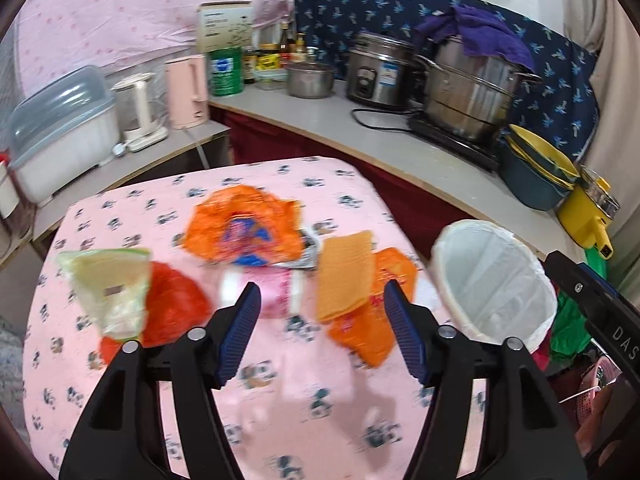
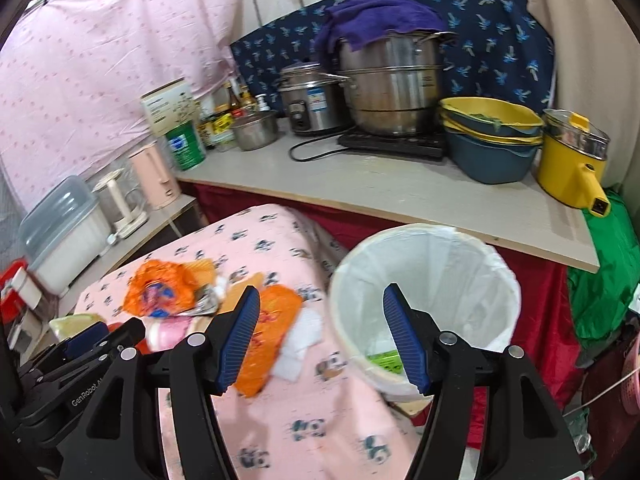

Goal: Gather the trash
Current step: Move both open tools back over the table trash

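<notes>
Seen from the left wrist, the left gripper [image 1: 322, 304] hangs released above a table draped in a pink printed cloth [image 1: 280, 420], its blue-padded jaws spread with nothing between them. Trash lies scattered on the cloth ahead: a crumpled orange wrapper [image 1: 240, 224] at the far middle, a pale green packet [image 1: 108, 284] at the left lying over a red bag [image 1: 176, 308], a pink packet [image 1: 274, 292] just beyond the jaws, and a tan card [image 1: 346, 272] resting on another orange bag [image 1: 368, 332] to the right. A white-lined trash bin [image 1: 492, 280] stands at the table's right edge. Part of the right gripper [image 1: 600, 308] shows at the far right of this view. Beyond, a counter [image 1: 340, 128] carries a steel steamer pot [image 1: 468, 92] with a purple towel [image 1: 480, 32] on top.

From the right wrist, the right gripper [image 2: 322, 304] is likewise released and empty, poised near the bin [image 2: 432, 276], whose mouth opens just beyond its right jaw. Something green [image 2: 384, 360] lies in the bottom of the bin. The orange wrapper [image 2: 160, 288], the orange bag [image 2: 272, 332] and a white tissue [image 2: 298, 344] sit on the cloth [image 2: 320, 432] to the left, the bag and tissue close to the bin. The left gripper's black body [image 2: 80, 364] shows at the lower left. Stacked yellow and blue basins [image 2: 492, 140] and a yellow pot [image 2: 572, 164] stand on the counter [image 2: 400, 196] behind.
</notes>
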Available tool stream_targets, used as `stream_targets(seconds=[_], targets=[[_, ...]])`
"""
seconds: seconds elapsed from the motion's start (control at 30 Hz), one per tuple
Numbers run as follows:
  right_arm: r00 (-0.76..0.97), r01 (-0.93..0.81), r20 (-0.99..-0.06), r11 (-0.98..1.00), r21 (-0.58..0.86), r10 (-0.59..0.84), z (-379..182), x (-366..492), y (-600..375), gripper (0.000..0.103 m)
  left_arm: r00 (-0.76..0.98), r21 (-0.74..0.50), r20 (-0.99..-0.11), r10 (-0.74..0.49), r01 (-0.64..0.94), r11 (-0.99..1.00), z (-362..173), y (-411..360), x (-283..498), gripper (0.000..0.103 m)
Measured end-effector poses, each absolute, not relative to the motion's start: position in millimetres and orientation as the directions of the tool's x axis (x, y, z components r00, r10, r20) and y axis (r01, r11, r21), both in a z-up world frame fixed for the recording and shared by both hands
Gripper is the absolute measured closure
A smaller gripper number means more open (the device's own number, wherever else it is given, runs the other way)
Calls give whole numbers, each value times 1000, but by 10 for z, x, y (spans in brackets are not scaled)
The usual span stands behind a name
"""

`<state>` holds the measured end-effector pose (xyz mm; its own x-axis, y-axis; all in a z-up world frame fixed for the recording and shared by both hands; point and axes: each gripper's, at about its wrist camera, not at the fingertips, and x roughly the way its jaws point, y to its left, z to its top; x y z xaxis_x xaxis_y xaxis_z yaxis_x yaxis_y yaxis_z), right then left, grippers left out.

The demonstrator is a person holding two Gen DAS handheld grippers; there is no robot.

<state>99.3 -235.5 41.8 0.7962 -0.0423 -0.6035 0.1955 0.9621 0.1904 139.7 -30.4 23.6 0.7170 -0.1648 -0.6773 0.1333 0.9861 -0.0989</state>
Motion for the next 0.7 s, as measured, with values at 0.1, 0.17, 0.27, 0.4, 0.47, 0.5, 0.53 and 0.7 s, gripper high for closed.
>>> stream_targets(seconds=[0.1, 0.17, 0.27, 0.4, 0.47, 0.5, 0.53, 0.7], targets=[[795, 157, -607, 970, 186, -12, 428, 997, -2102, 41, 727, -83, -676, -116, 80, 993, 238, -41, 1323, 34], [791, 136, -612, 974, 183, 5, 421, 1006, -1965, 41, 731, -74, -677, -82, 44, 996, 236, 135, 1279, 33], [781, 110, -624, 977, 181, 28, 382, 1021, -1779, 41, 735, -70, -677, -43, -6, 998, 231, 387, 1229, 32], [762, 86, -646, 981, 174, 48, 291, 1048, -1592, 41, 733, -65, -680, 4, -65, 996, 198, 685, 1198, 26], [752, 78, -656, 982, 171, 55, 240, 1051, -1527, 41, 733, -67, -679, 26, -97, 993, 173, 829, 1190, 22], [748, 74, -661, 983, 169, 57, 214, 1060, -1502, 41, 732, -68, -681, 32, -106, 992, 160, 875, 1186, 22], [744, 69, -665, 984, 166, 60, 191, 1070, -1469, 41, 728, -68, -685, 39, -117, 991, 141, 930, 1196, 21], [728, 58, -682, 986, 159, 67, 98, 1140, -1378, 41, 711, -77, -701, 61, -160, 984, 54, 1145, 1267, 20]])
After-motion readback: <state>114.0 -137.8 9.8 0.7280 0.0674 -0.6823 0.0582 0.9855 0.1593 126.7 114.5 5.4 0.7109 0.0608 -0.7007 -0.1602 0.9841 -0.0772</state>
